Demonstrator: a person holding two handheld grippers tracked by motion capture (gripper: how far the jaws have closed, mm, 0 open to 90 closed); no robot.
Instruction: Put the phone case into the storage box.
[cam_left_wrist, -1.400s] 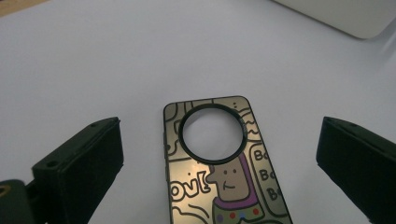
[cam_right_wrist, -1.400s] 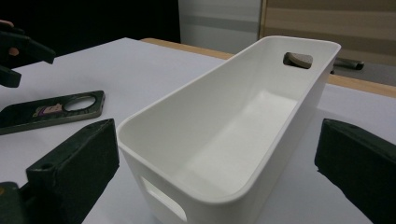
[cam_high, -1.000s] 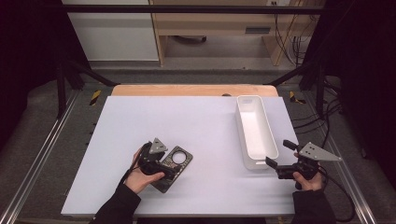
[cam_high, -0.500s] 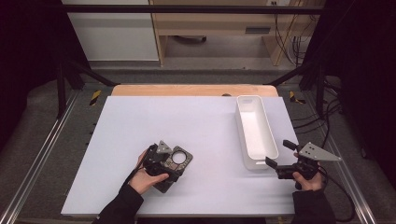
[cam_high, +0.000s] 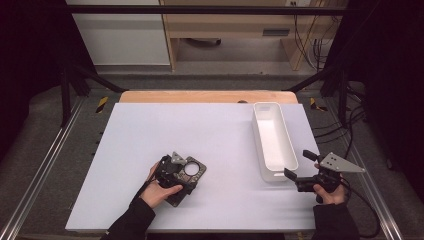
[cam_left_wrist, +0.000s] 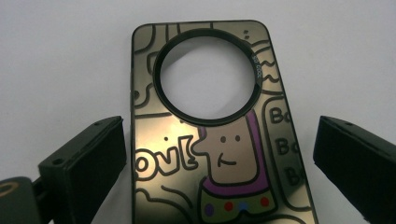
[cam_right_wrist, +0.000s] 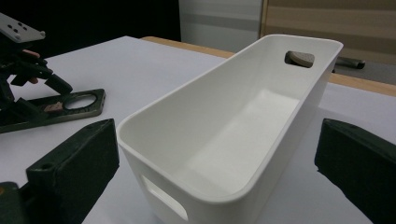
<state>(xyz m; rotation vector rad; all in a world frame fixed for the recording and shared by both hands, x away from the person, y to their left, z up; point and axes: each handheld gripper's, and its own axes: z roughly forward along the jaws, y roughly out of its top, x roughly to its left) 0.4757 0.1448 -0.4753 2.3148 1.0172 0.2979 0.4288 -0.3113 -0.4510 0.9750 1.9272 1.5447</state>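
Note:
A dark phone case (cam_high: 199, 172) with cartoon drawings and a large round hole lies flat on the white table (cam_high: 150, 130), near the front left. My left gripper (cam_high: 176, 176) hovers over it, open. In the left gripper view the two jaws stand on either side of the case (cam_left_wrist: 219, 140), close to its long edges, with the left gripper (cam_left_wrist: 224, 154) not pressing on it. My right gripper (cam_high: 298, 164) is open at the front right, pointing at the near end of a white bin (cam_high: 256, 135). The right gripper (cam_right_wrist: 219, 163) holds nothing.
The long white bin (cam_right_wrist: 187, 98) is empty, with a handle cut-out at each end. In the right gripper view the other hand's gripper (cam_right_wrist: 28, 65) and the case (cam_right_wrist: 70, 105) show at far left. A wooden strip (cam_high: 200, 96) borders the table's far edge.
My left gripper has shifted to the right and now sits over the phone case, jaws astride it. The right gripper and the bin have not moved.

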